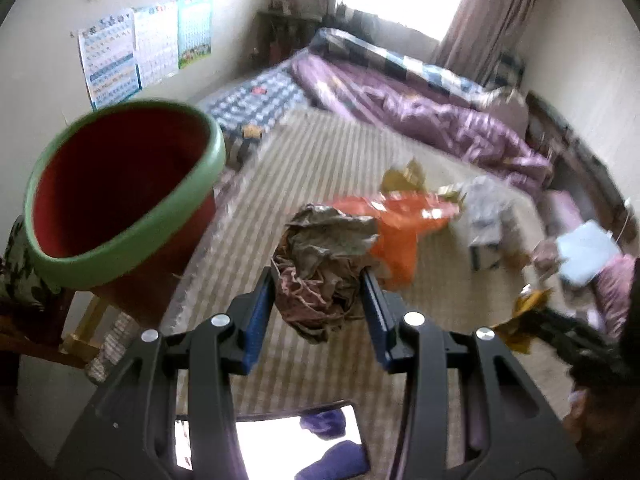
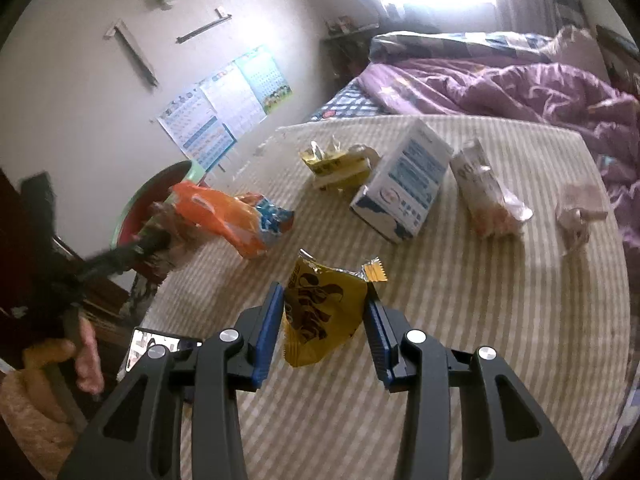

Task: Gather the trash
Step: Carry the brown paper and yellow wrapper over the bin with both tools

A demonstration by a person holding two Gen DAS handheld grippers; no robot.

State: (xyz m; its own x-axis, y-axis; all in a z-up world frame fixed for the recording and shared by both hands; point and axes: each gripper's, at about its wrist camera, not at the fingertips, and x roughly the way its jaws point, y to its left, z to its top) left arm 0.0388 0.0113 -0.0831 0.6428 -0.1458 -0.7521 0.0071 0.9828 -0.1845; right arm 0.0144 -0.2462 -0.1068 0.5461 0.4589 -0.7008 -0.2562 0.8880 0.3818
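My left gripper [image 1: 320, 280] is shut on a crumpled brown paper wad [image 1: 324, 256], held above the striped bed surface [image 1: 320, 152]. To its left stands the red bin with a green rim [image 1: 120, 184], mouth tilted toward me. My right gripper [image 2: 326, 300] is shut on a yellow snack wrapper [image 2: 320, 320], lifted off the striped surface [image 2: 500, 320]. In the right wrist view the left gripper [image 2: 160, 236] with its brown wad shows blurred near the bin [image 2: 160, 184]. An orange wrapper [image 2: 232, 216] [image 1: 400, 228], a yellow-white wrapper [image 2: 340, 164], a blue-white carton [image 2: 404, 184], a clear wrapper [image 2: 488, 192] and a tissue [image 2: 576, 216] lie on the bed.
A purple quilt [image 2: 520, 88] [image 1: 440, 112] is bunched along the far side of the bed. Posters [image 1: 140, 48] hang on the left wall. A person's hand [image 2: 84, 352] holds the left gripper's handle. A wooden stand [image 1: 80, 328] carries the bin.
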